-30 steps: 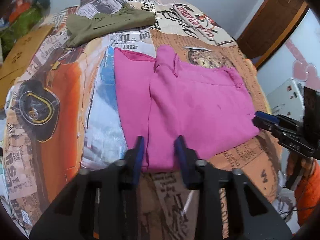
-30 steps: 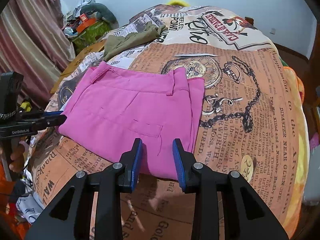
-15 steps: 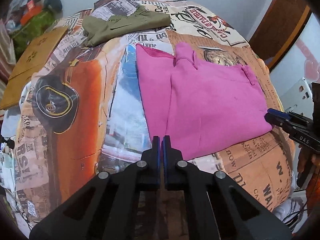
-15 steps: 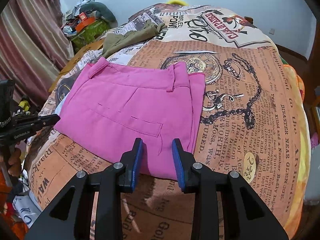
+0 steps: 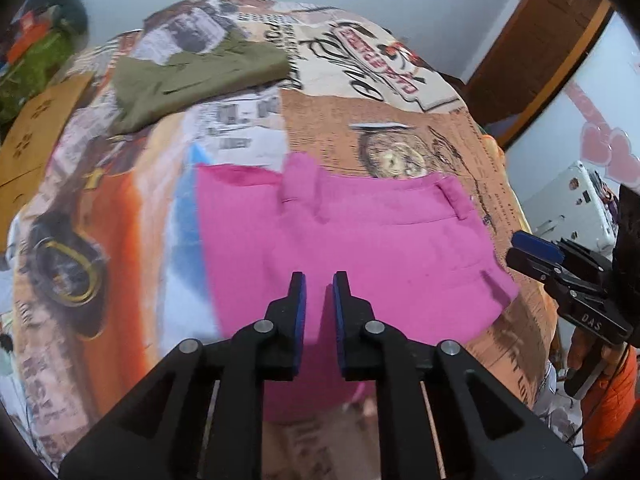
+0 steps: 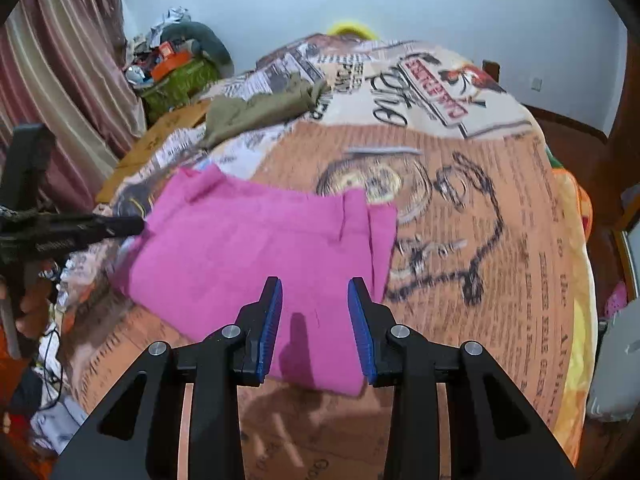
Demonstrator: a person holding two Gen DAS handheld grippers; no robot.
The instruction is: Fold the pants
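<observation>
Pink pants (image 5: 360, 248) are lying folded flat on the printed bedspread (image 6: 500, 240), right ahead of both sets of jaws. Left gripper (image 5: 319, 280) has just cracked open a little, only a narrow gap, nothing pinched in it. Right gripper (image 6: 315, 285) has its jaws a fair bit wider and is empty too, with the near edge of the pants showing between the blue pads (image 6: 272, 320).

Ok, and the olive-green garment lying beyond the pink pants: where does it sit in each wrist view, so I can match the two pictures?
Left wrist view: the olive-green garment lies upper left, beyond the pink pants.
Right wrist view: the olive-green garment lies upper left of centre, also beyond the pink pants.
Shared landmark: the pocket-watch print on the bedspread, just past the pants' waistband.
</observation>
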